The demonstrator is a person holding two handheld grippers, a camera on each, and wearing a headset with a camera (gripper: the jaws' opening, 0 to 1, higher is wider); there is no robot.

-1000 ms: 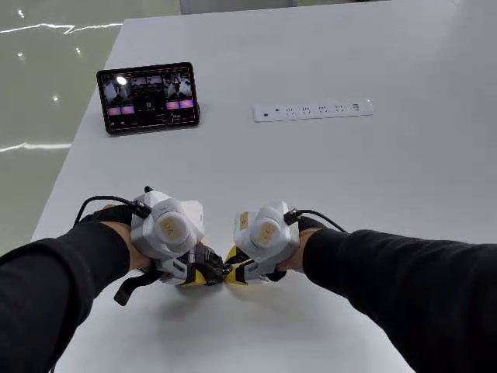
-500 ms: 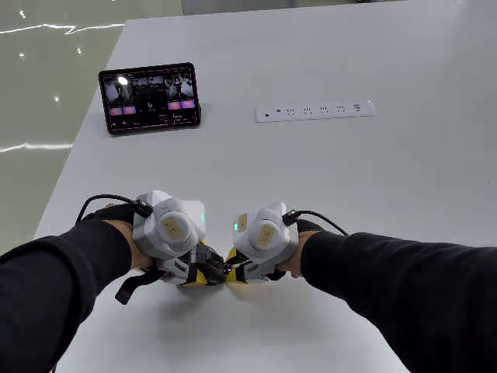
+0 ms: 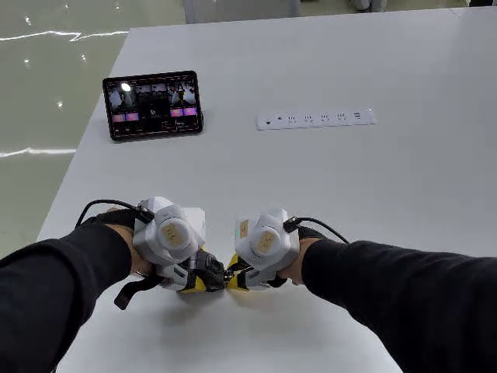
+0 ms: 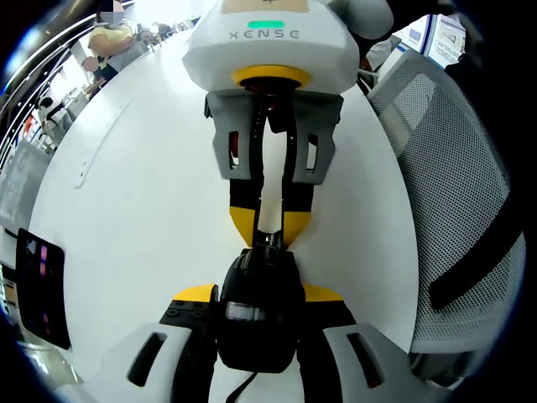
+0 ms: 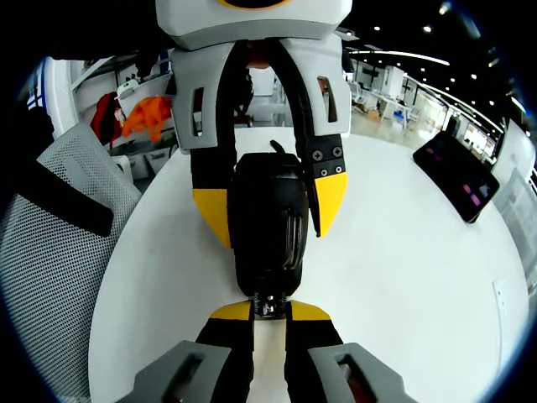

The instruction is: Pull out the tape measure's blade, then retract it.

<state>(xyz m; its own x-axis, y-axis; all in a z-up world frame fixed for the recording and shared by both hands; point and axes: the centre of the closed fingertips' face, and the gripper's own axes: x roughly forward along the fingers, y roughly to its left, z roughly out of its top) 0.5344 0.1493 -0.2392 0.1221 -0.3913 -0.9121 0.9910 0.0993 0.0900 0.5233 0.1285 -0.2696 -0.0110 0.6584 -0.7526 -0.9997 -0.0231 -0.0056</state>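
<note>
The 2 grippers face each other tip to tip close to the near edge of the bench (image 3: 365,194), left of its middle. A person's dark sleeves reach in from the near corners.

The left gripper (image 4: 256,294) has its jaws partly open, closed round the black tape measure (image 4: 256,332). The yellow jaw tips press on the 2 flat sides of the case. The case lies low over the bench between the 2 grippers; I cannot tell whether it touches the bench.

The right gripper (image 5: 268,309) has its jaws almost fully closed, pinching the small metal hook (image 5: 268,302) at the end of the blade. The hook sits right at the mouth of the case, so hardly any blade shows between the case and the right jaw tips.

A tablet (image 3: 153,103) with a lit screen stands propped near the left edge, well apart from the grippers. A white power strip (image 3: 317,119) lies flat further right, roughly level with the tablet and parallel to the far edge. A mesh chair (image 4: 453,210) stands just off the near edge of the bench.
</note>
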